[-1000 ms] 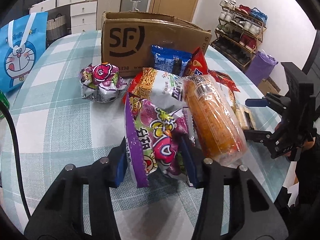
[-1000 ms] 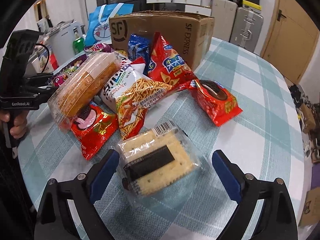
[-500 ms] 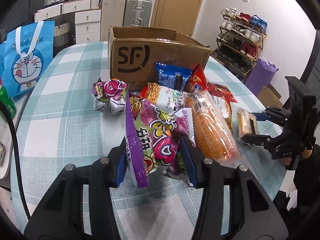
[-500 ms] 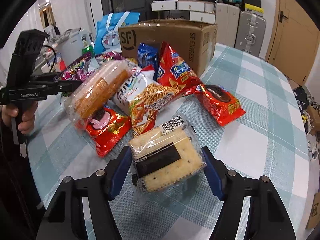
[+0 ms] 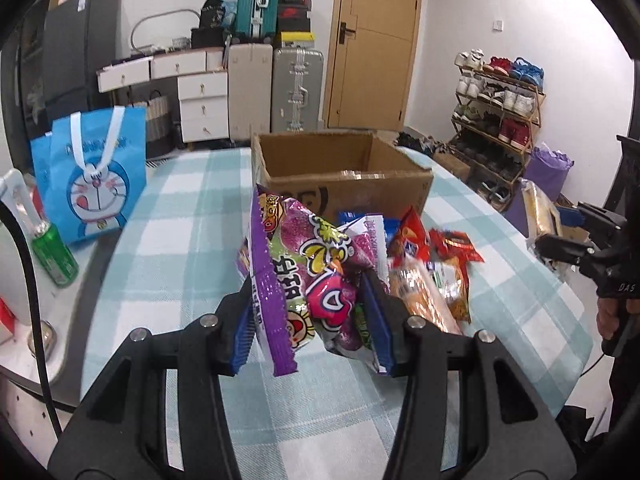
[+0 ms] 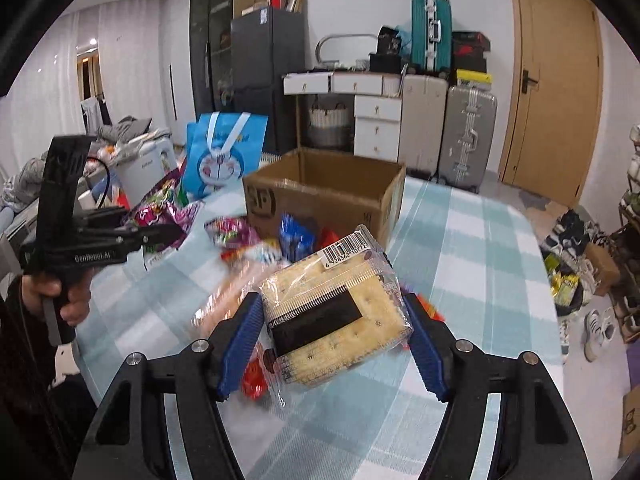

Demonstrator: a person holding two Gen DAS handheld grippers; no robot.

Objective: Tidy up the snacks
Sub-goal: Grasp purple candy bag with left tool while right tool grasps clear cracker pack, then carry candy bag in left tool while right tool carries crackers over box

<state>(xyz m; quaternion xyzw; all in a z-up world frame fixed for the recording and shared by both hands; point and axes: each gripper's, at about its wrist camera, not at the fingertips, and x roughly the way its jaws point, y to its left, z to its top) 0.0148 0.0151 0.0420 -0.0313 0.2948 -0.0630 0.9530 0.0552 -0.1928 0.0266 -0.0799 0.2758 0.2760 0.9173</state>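
While the left tongs [image 5: 312,320] grip a purple snack bag [image 5: 304,280] between their blue pads, the bag stands upright above the near part of the counter [image 5: 168,216], which carries a checked green and white cloth. At the left edge of the counter a green bottle [image 5: 54,252] stands, and behind it a blue cartoon bag [image 5: 90,176] is upright near the far left corner. At the far side of the counter, about in the middle, an open cardboard box [image 5: 340,168] stands with its flaps up, and nothing shows in the part of its inside that is visible. Just in front of the box lies a heap of snacks: a blue packet [image 6: 296,236], red packets [image 5: 452,248] and a long clear pack of orange biscuits [image 5: 420,300], which touch one another; several are blurred. To the right of this heap, the right tongs [image 6: 334,340] are closed on a clear cracker pack [image 6: 336,308] with a black label and a barcode, and the pack is tilted and raised above the counter. In the left wrist view the same right tongs [image 5: 560,236] show at the right edge of the counter with the pack between their fingers.
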